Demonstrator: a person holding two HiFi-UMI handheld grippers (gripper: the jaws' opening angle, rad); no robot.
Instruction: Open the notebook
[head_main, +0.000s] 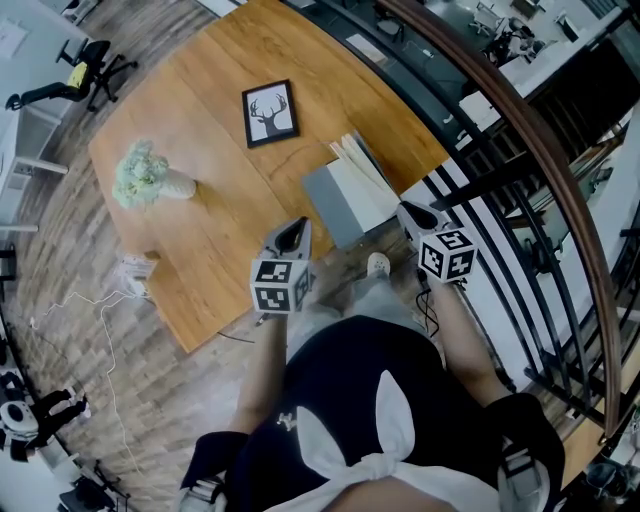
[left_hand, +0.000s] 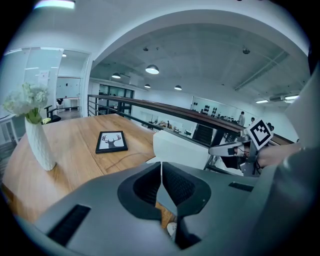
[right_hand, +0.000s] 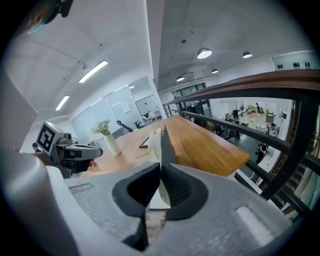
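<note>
The notebook (head_main: 335, 205) lies at the near edge of the wooden table (head_main: 200, 120). It is partly open: a grey part lies flat on the left, and white pages (head_main: 365, 185) fan upward. In the right gripper view its pages (right_hand: 153, 142) and a dark cover stand edge-on straight ahead. My right gripper (head_main: 412, 212) is at its near right edge, and the cover's edge runs into its closed jaws (right_hand: 160, 170). My left gripper (head_main: 297, 232) hovers at the near left corner, shut with nothing between its pads (left_hand: 161, 172). From there the notebook (left_hand: 180, 147) shows a broad white face.
A framed deer picture (head_main: 270, 113) lies flat behind the notebook. A white vase of flowers (head_main: 150, 180) stands at the table's left. A dark railing with a wooden handrail (head_main: 520, 180) runs close on the right. A cable (head_main: 90, 310) trails over the floor at left.
</note>
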